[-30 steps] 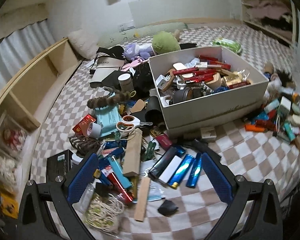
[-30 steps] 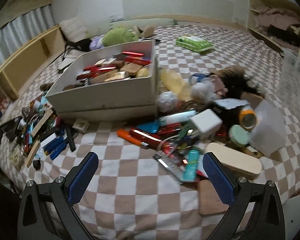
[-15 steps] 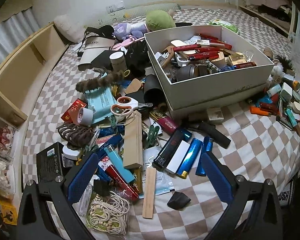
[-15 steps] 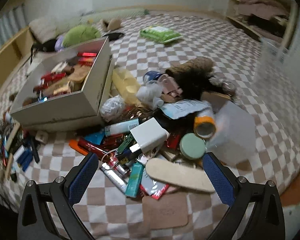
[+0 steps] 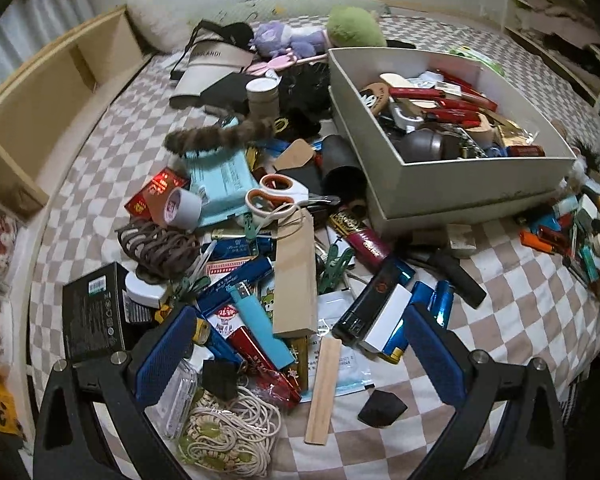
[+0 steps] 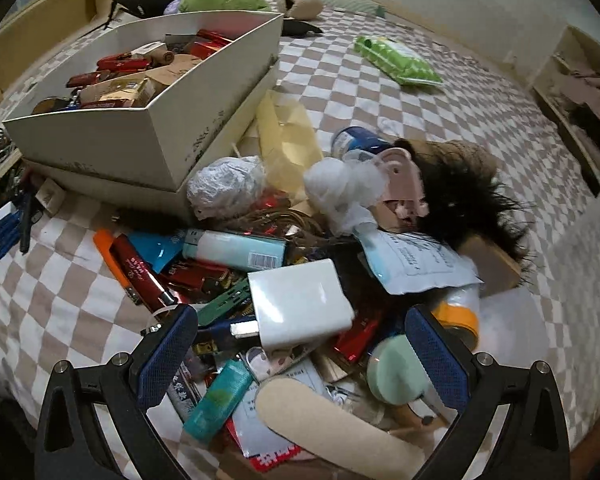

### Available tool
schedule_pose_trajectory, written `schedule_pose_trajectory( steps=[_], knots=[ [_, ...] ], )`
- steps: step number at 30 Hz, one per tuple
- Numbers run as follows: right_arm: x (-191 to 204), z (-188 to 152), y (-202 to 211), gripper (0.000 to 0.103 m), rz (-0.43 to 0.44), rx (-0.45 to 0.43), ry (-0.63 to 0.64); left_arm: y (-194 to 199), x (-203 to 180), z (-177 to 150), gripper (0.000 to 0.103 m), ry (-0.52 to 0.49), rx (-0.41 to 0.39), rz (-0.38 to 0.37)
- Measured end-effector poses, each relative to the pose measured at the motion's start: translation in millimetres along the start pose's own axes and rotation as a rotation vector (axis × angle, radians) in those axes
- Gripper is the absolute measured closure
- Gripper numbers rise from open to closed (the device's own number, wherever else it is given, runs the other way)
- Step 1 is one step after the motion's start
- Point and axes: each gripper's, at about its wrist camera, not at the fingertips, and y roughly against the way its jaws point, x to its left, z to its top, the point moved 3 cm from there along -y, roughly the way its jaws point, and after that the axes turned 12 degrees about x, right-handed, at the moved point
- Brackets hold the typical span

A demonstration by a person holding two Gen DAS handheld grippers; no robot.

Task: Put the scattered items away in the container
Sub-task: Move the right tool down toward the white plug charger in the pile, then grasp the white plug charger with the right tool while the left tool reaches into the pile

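Claws both spread wide and empty, left claw [image 5: 298,354] over lighters, right claw [image 6: 300,350] above white charger [image 6: 300,306] (likeliest pick), half-filled white box [image 6: 172,120] within reach on checkered bed [image 6: 380,92].

box [image 5: 480,184] bottom buried, tape roll [image 6: 458,320] blurred

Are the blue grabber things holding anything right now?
No. The left gripper and the right gripper are both open and empty, hovering above the clutter.
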Motion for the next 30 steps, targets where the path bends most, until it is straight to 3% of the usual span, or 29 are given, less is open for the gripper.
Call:
schedule_pose_trajectory(
  steps=[2, 3, 5, 14, 18, 23, 30],
  knots=[
    [1, 1, -5, 0.004, 0.012, 0.014, 0.023, -1, 2, 0, 0.000, 0.006, 0.004, 0.000],
    [1, 1, -9, 0.015, 0.016, 0.027, 0.030, -1, 2, 0, 0.000, 0.008, 0.005, 0.001],
    [-1, 3, -17, 0.024, 0.015, 0.053, 0.021, -1, 3, 1, 0.000, 0.012, 0.004, 0.004],
    [-4, 7, -26, 0.024, 0.040, 0.072, -0.015, 0, 8, 5, 0.000, 0.030, 0.005, -0.004],
    [-2, 6, -26, 0.035, 0.063, 0.091, -0.045, -3, 16, 5, 0.000, 0.051, 0.014, 0.006],
    [-1, 3, -24, 0.035, 0.057, 0.114, -0.074, -7, 30, 4, 0.000, 0.098, 0.027, 0.001],
    [8, -3, -19, 0.035, 0.123, 0.152, -0.127, -13, 47, 0, 0.000, 0.160, 0.047, -0.041]
  ],
)
